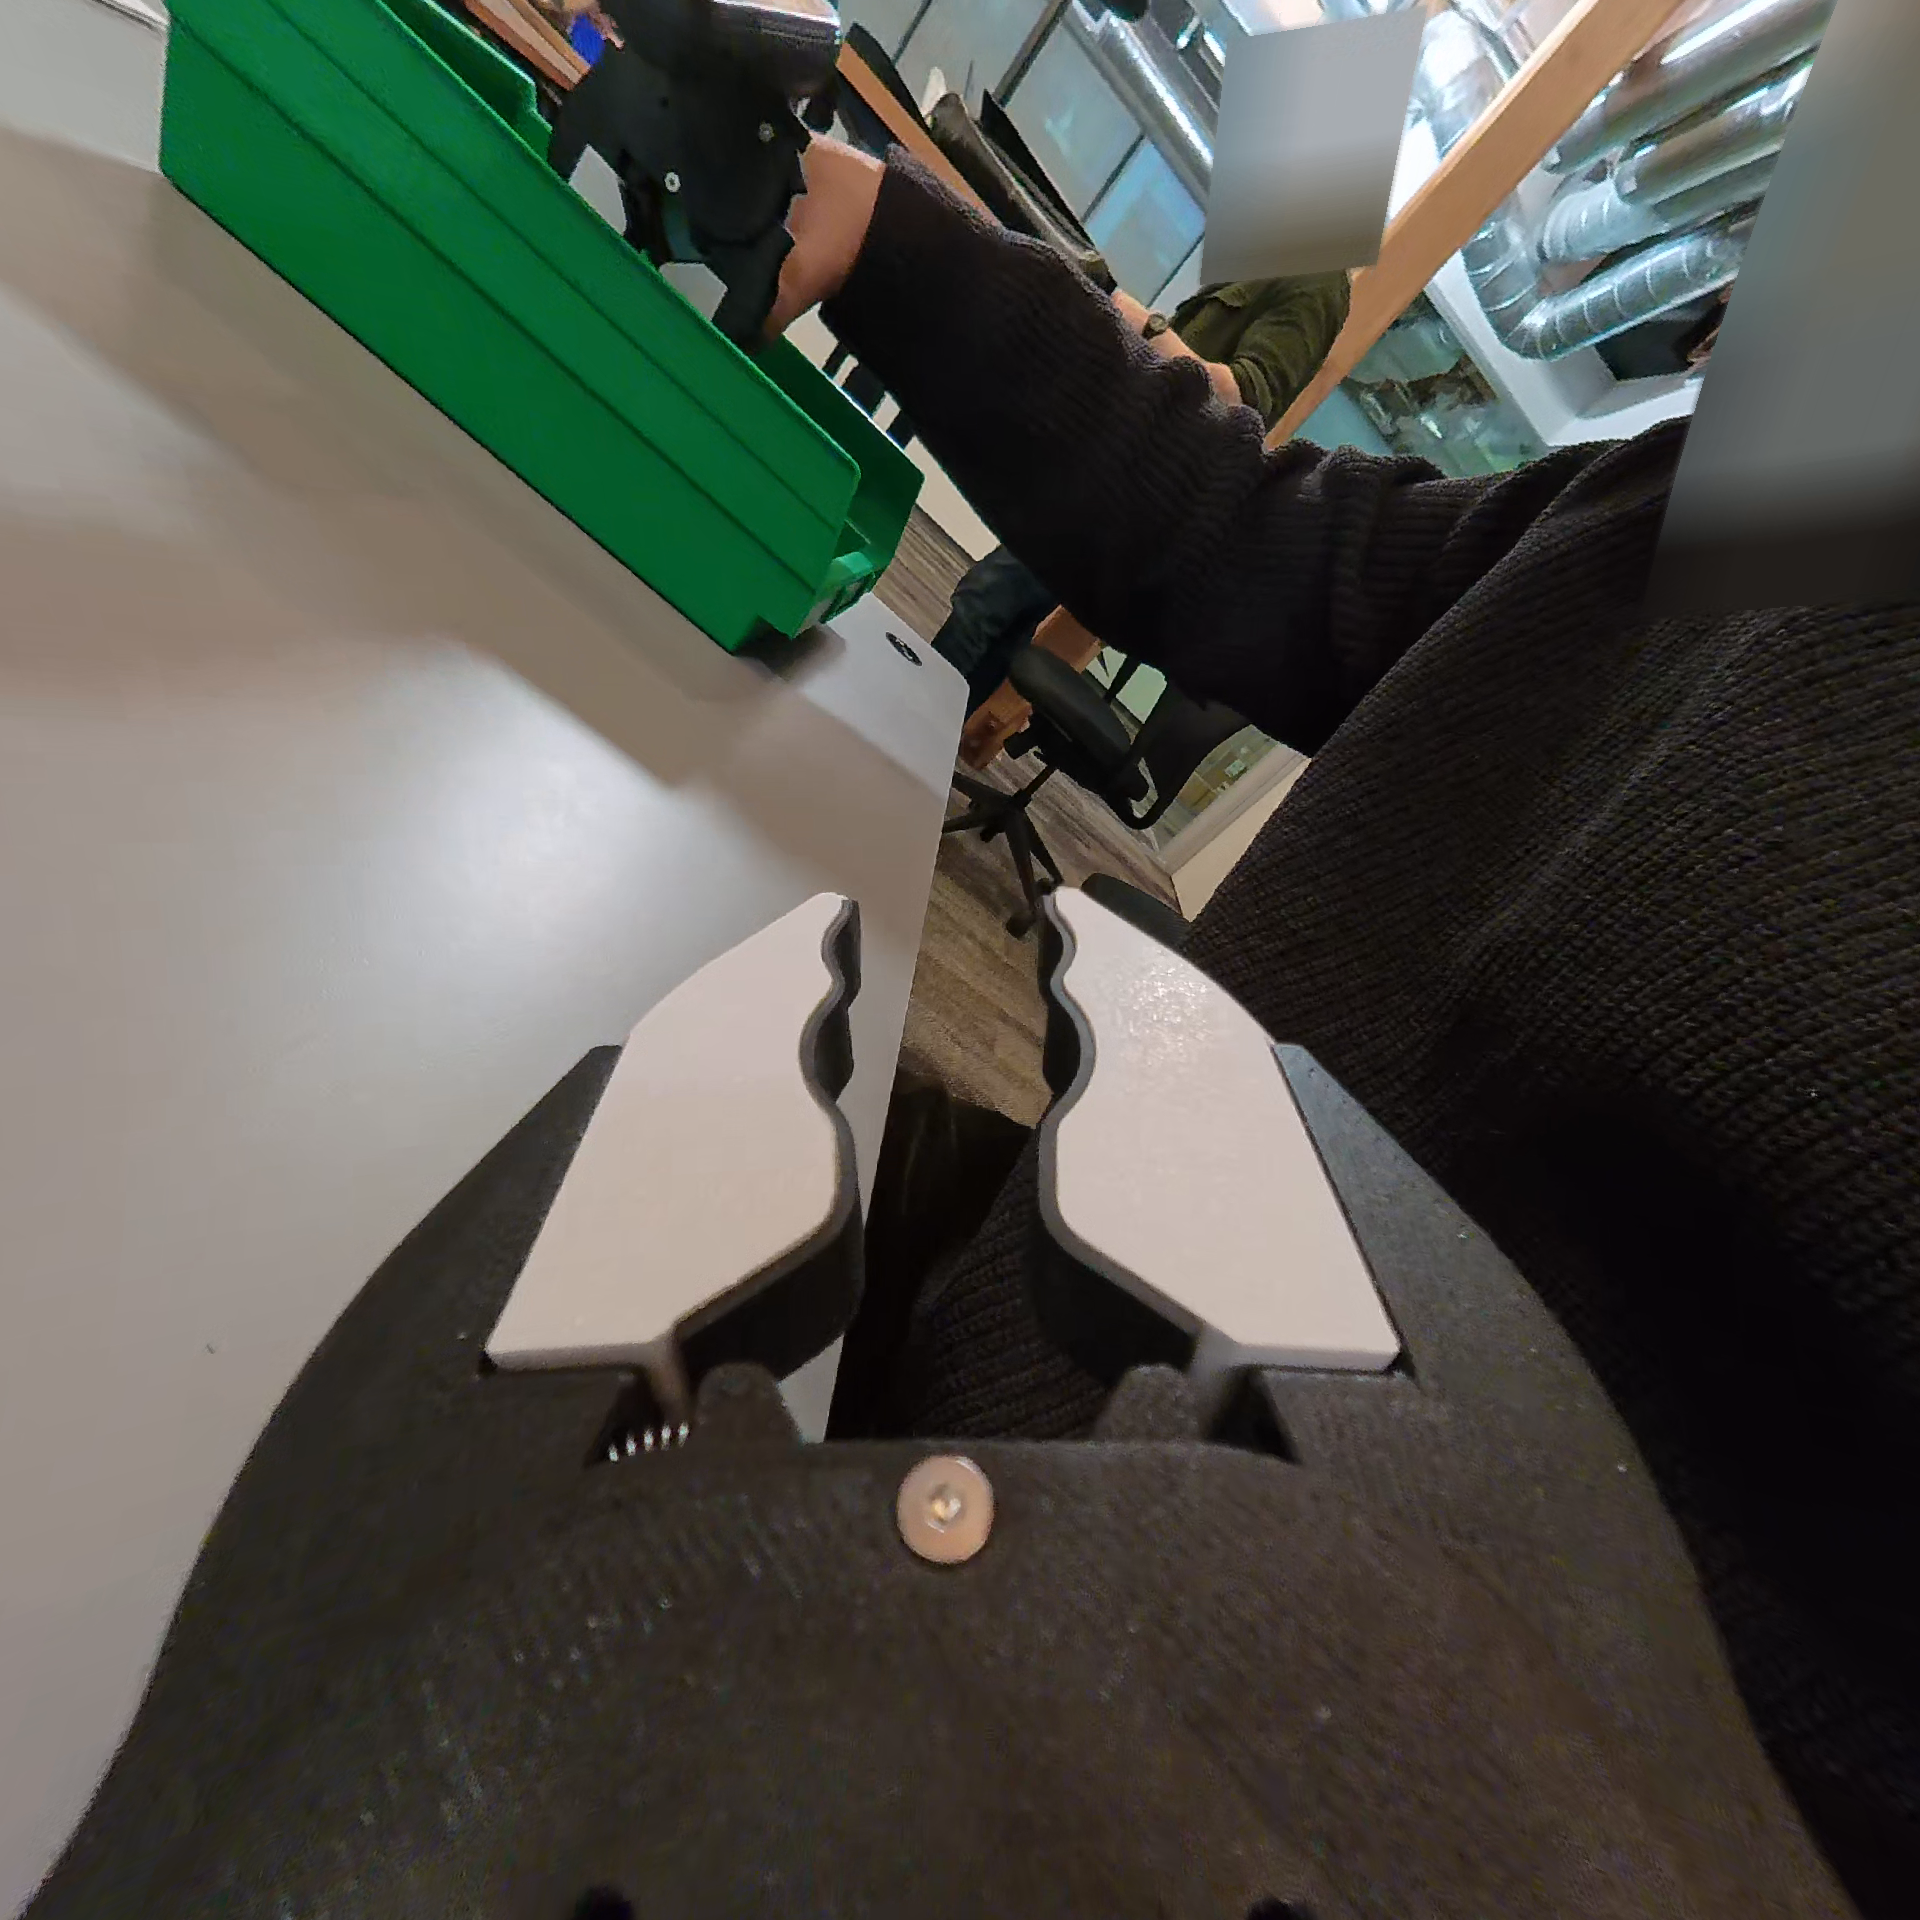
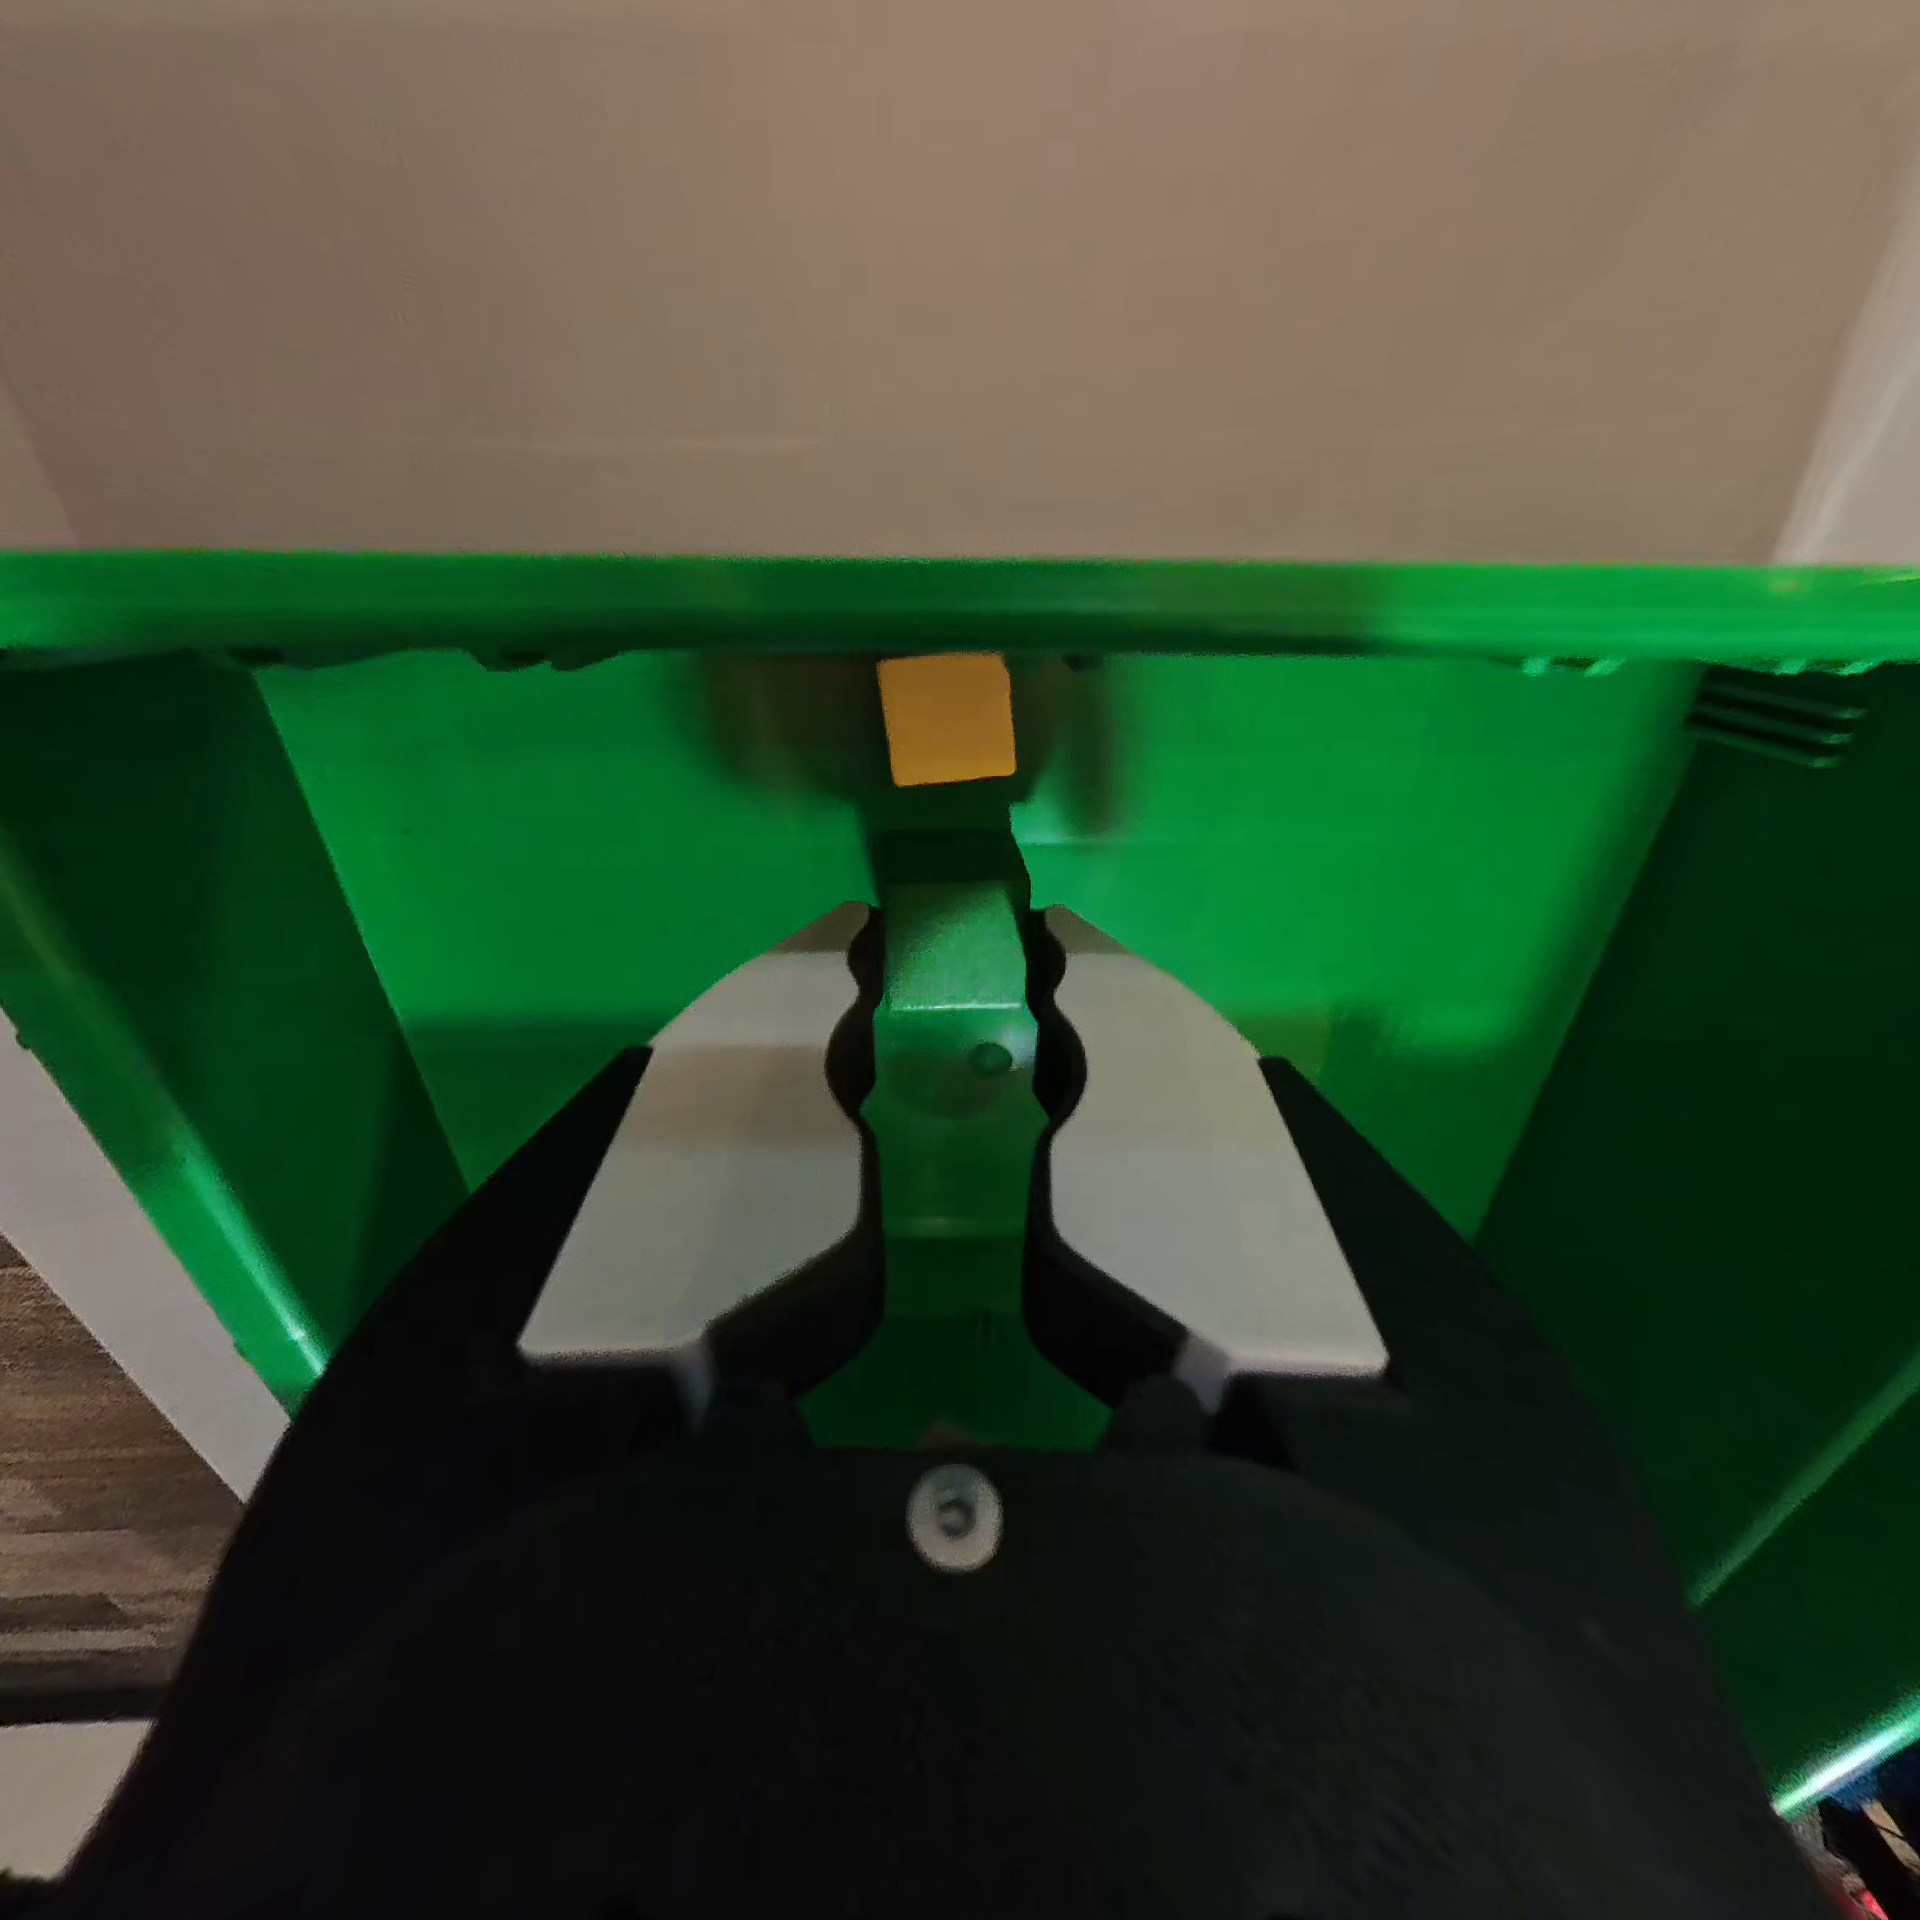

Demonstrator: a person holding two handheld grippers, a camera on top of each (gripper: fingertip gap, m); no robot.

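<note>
My left gripper is open and empty, low over the grey table at its near edge. A green bin stands on the table farther off. The other gripper, black, reaches down into that bin, held by an arm in a black sleeve. In the right wrist view my right gripper is inside the green bin and shut on a green block-shaped piece. A yellow cube sits just beyond it against the bin's far wall.
The table's edge runs between the left fingers, with wood-look floor below. A black office chair stands beyond the table corner. A seated person in a green top is farther back. A pale wall rises behind the bin.
</note>
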